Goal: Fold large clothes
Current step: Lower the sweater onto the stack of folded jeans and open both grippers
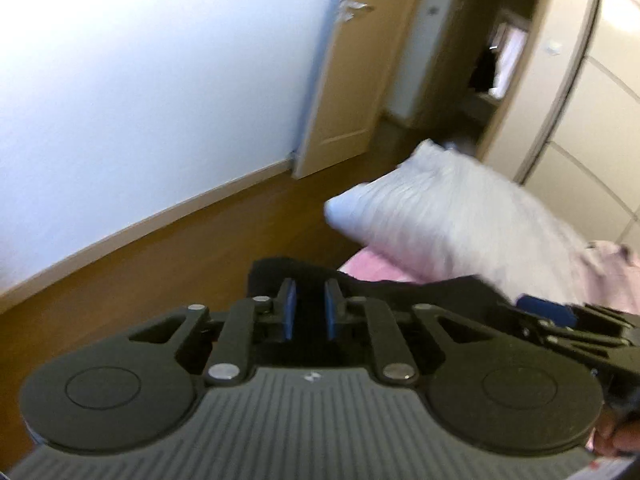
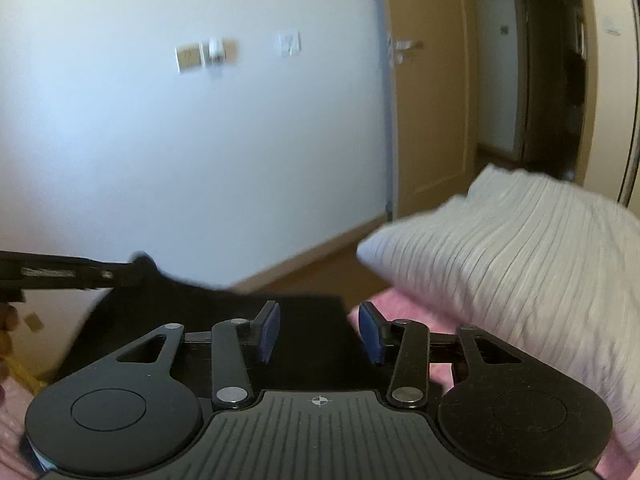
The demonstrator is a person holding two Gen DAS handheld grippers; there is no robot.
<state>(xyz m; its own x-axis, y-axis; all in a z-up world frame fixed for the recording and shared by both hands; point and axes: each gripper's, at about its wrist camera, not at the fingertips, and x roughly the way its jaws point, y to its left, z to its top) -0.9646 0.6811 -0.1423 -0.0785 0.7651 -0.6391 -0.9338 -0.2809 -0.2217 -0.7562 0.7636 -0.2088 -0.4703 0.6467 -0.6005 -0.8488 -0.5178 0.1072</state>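
A black garment [image 1: 400,292] hangs stretched between my two grippers above a pink bed. In the left wrist view my left gripper [image 1: 310,292] has its blue pads close together, with black fabric pinched between them. Off to the right is my right gripper [image 1: 548,312], at the garment's other end. In the right wrist view the black garment [image 2: 224,320] passes between the fingers of my right gripper [image 2: 319,316]. Those pads stand wide apart, and the right pad is clear of the cloth. The left gripper [image 2: 120,274] holds a corner of the garment at the left edge.
A white striped pillow [image 2: 520,260] lies on the pink sheet [image 2: 400,304] just ahead and to the right. Beyond are a wood floor [image 1: 180,272], a pale wall, a wooden door [image 2: 432,100] and a dark doorway. A hand [image 1: 616,436] shows at the edge.
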